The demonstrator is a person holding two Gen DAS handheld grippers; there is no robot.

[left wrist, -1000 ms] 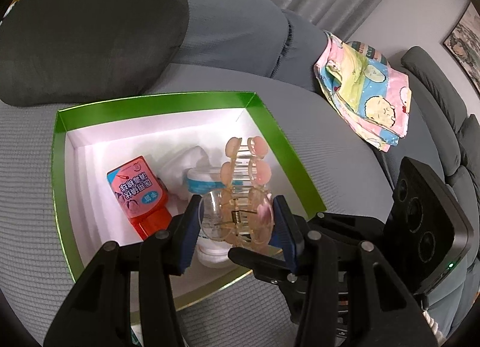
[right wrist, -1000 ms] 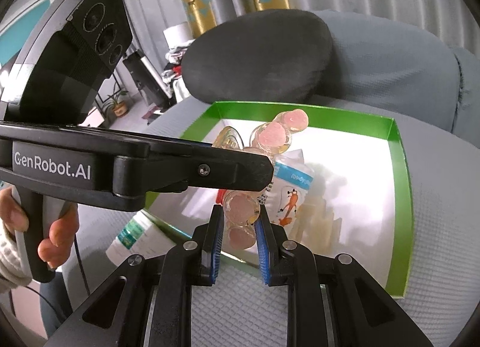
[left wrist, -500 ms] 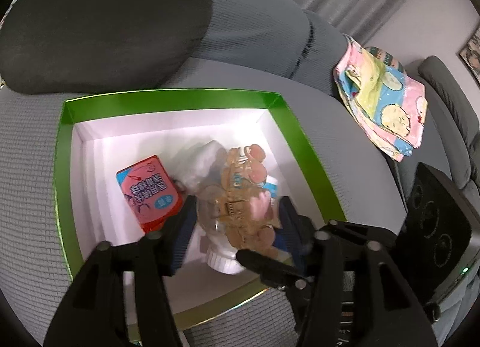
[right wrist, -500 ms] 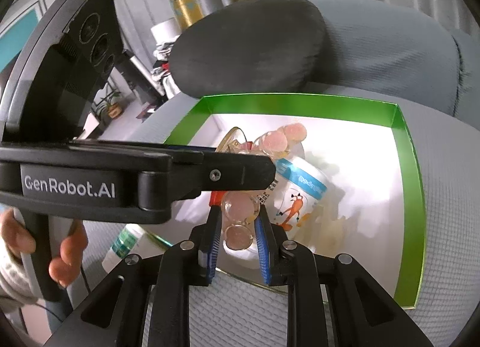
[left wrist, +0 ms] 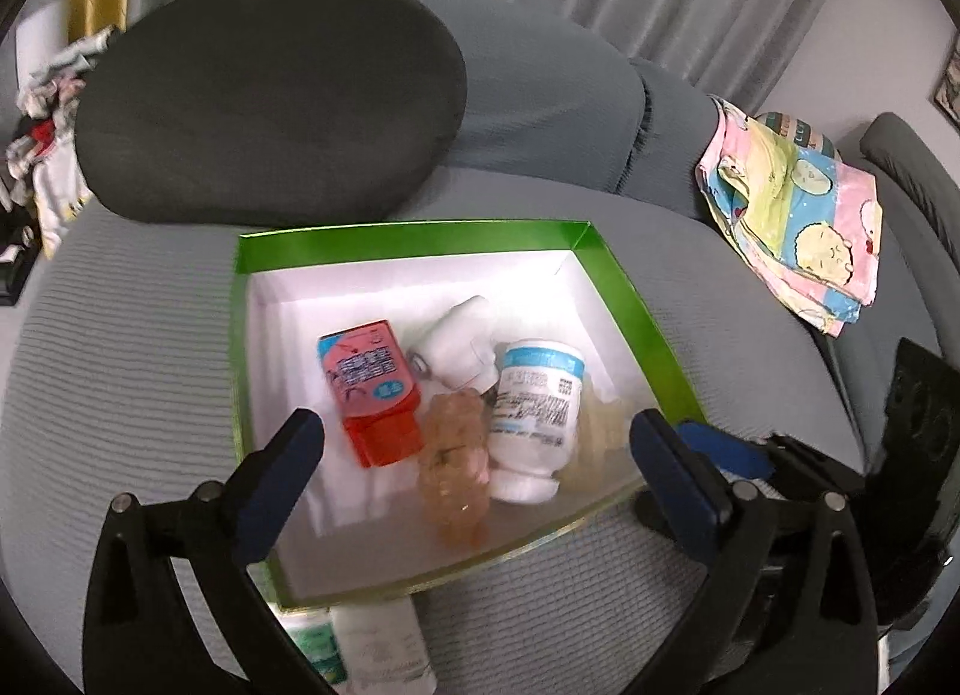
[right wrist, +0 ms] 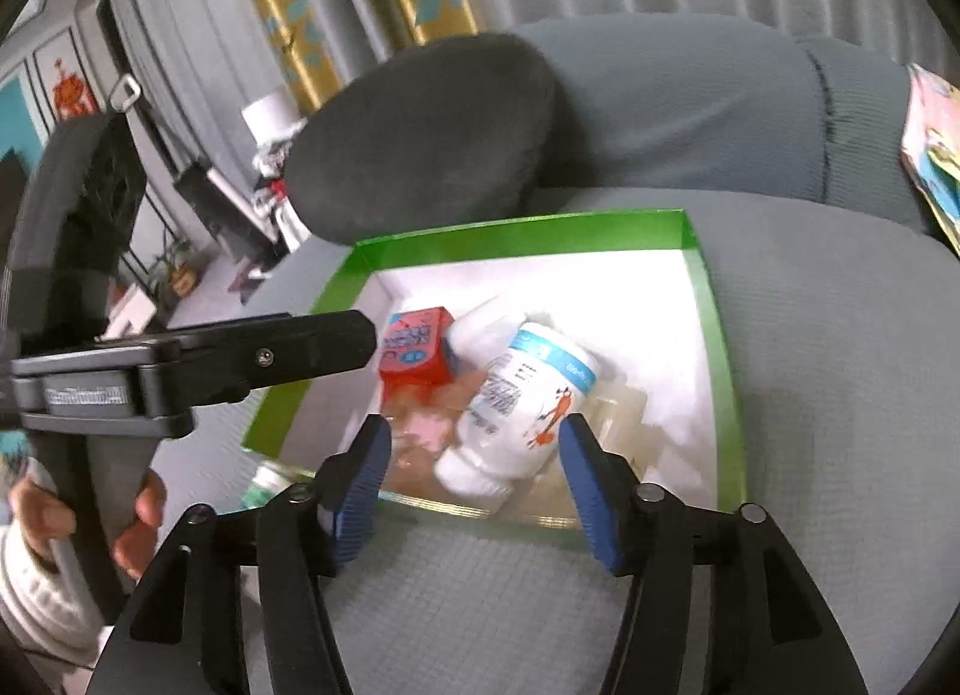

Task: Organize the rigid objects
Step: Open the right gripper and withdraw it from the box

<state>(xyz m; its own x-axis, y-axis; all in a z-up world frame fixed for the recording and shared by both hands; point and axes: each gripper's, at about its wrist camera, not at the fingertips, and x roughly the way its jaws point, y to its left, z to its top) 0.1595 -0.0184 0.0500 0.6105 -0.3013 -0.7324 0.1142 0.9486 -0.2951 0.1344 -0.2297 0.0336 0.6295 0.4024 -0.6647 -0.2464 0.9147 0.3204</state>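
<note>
A clear hair claw clip with pink studs (left wrist: 453, 473) lies loose in the green-rimmed white box (left wrist: 420, 239), between a red-capped pink bottle (left wrist: 372, 389) and a white pill bottle with a blue band (left wrist: 534, 407). My left gripper (left wrist: 477, 443) hovers over the box's near side, its jaws opening wide and touching nothing. In the right wrist view my right gripper (right wrist: 474, 449) is also opening above the near rim, the clip (right wrist: 426, 425) and the white bottle (right wrist: 522, 395) showing beyond its pads, untouched.
A white capped item (left wrist: 462, 347) lies at the back of the box. A dark grey cushion (left wrist: 270, 95) sits behind it on the grey sofa, a colourful folded cloth (left wrist: 798, 227) to the right. A green-and-white package (left wrist: 360, 647) pokes out under the box's near edge. A hand (right wrist: 138, 515) holds the left gripper's handle.
Both grippers were shut on the hair clip above the box. Both have opened and drawn back, and the clip has dropped into the box beside the white bottle.
</note>
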